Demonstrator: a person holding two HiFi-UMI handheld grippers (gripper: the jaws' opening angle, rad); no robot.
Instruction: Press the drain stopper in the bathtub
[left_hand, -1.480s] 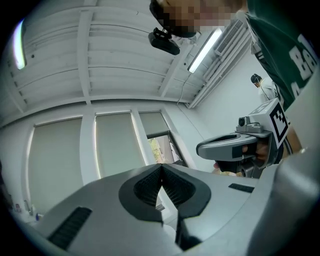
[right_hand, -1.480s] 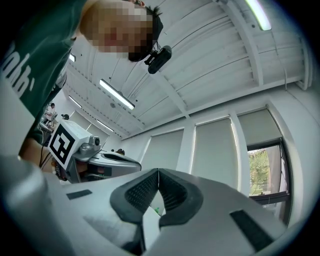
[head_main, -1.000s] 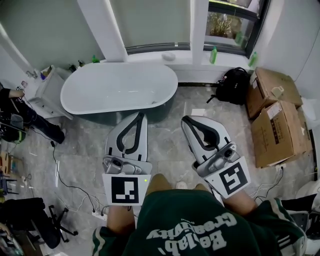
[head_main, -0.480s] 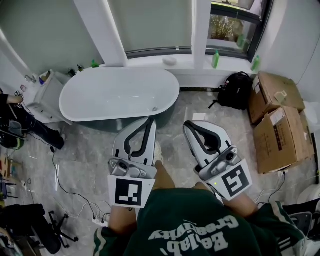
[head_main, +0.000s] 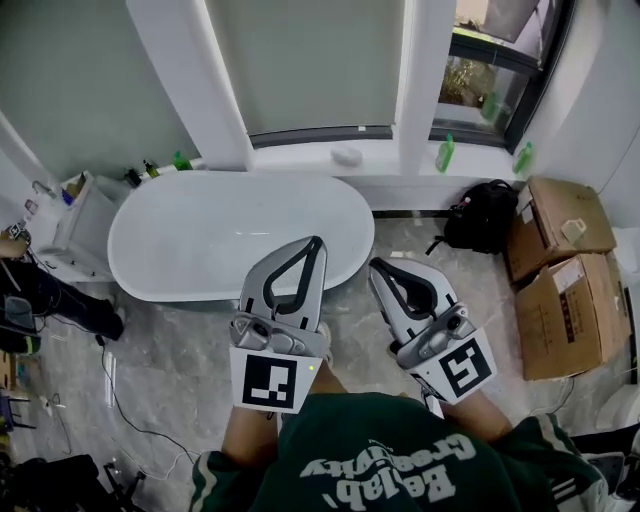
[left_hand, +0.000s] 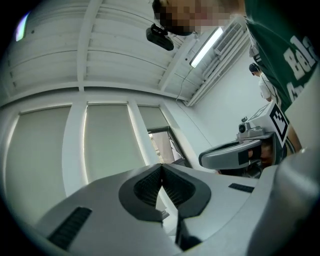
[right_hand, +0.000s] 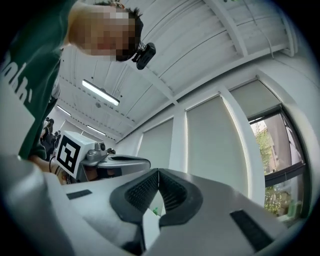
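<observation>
I am walking up to the white bathtub (head_main: 200, 240), now nearer than a second ago, carrying the left gripper (head_main: 312, 243) and right gripper (head_main: 378, 265) with jaws pressed together and empty; the drain stopper is not showing yet.
</observation>
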